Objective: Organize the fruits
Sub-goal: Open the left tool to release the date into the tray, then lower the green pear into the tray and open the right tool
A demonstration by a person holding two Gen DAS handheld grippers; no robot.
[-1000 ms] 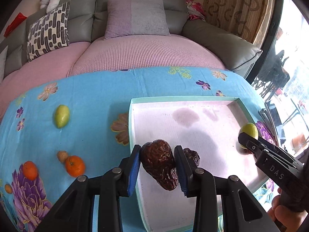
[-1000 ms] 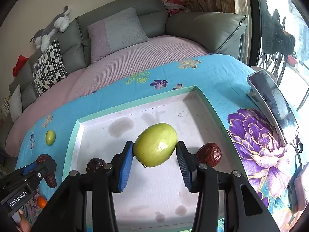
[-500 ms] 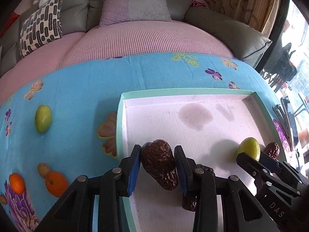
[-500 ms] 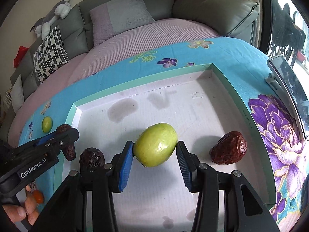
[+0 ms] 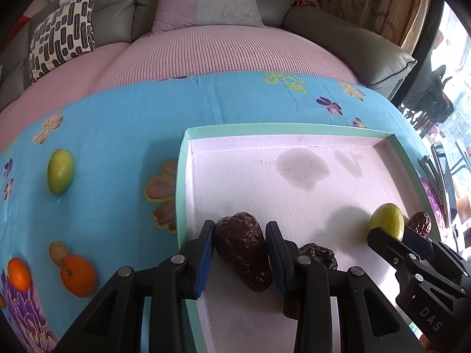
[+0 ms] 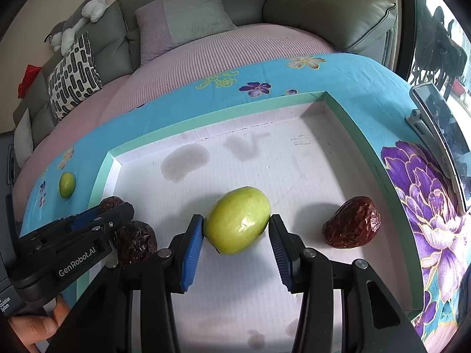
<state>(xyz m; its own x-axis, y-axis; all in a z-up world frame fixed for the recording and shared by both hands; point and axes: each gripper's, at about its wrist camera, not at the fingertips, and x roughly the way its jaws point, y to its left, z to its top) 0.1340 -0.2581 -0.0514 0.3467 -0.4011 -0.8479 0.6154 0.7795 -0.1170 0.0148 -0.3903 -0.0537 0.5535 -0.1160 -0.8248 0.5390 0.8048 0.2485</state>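
Left gripper (image 6: 117,214) reads "GenRobot.AI"; right gripper (image 5: 385,235) "DAS".

Desk (image 5: 123,135) under blue floral cloth, bearing a tray (image 5: 180,194), green fruit (image 5: 60,171), two oranges (image 5: 78,275) and phone stand (image 6: 435,123).

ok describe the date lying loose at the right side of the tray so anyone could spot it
Find the shallow mint-rimmed white tray on the blue flowered cloth. Near its right wall lies a wrinkled reddish-brown date, beside the green fruit. Unlike the two darker dates at the tray's left, it lies alone, with no fingers around it.
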